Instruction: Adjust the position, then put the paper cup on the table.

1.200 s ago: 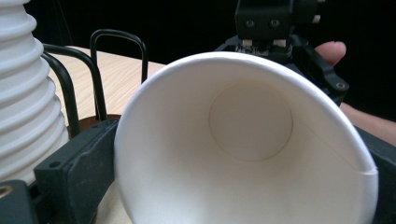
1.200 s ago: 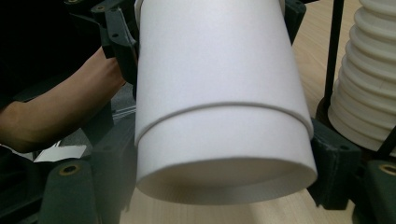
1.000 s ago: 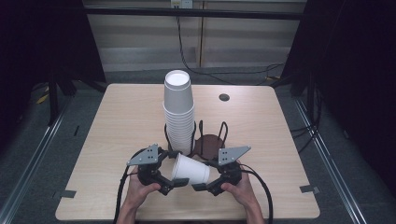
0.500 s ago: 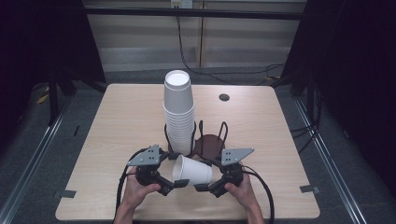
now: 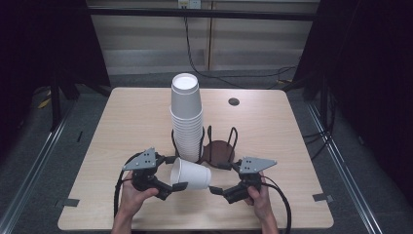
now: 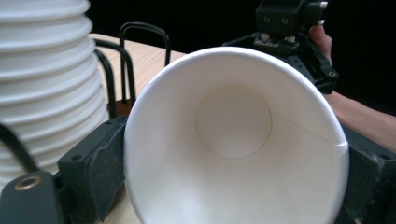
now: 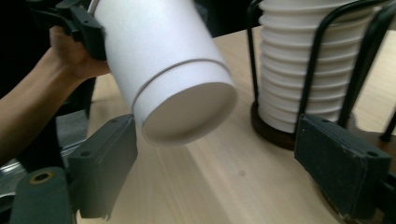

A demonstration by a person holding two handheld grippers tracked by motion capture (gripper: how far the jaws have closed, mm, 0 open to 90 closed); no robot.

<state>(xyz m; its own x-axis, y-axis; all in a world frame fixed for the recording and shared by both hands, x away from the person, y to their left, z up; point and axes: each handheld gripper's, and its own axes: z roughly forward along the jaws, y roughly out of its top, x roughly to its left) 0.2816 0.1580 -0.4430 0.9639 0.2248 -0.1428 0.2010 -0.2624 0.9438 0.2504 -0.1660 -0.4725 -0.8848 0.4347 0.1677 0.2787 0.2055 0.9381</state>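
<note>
A white paper cup (image 5: 191,174) lies on its side above the table, mouth toward my left gripper (image 5: 174,172). That gripper's jaws have just closed and are now shut on the cup's rim from both sides; the left gripper view looks straight into the cup (image 6: 233,140). My right gripper (image 5: 219,178) stands open just right of the cup's base. In the right gripper view the cup (image 7: 168,70) hangs between and above its two jaws, which do not touch it. My right gripper (image 6: 289,32) also appears behind the cup in the left gripper view.
A tall stack of white cups (image 5: 186,117) stands in a black wire holder on a dark round base (image 5: 218,148), just behind both grippers. The wooden table (image 5: 122,126) has a small dark disc (image 5: 234,102) at the back right.
The right gripper has let go of the cup's base and drawn back a little to the right. The cup stays in the left gripper and has tilted slightly.
</note>
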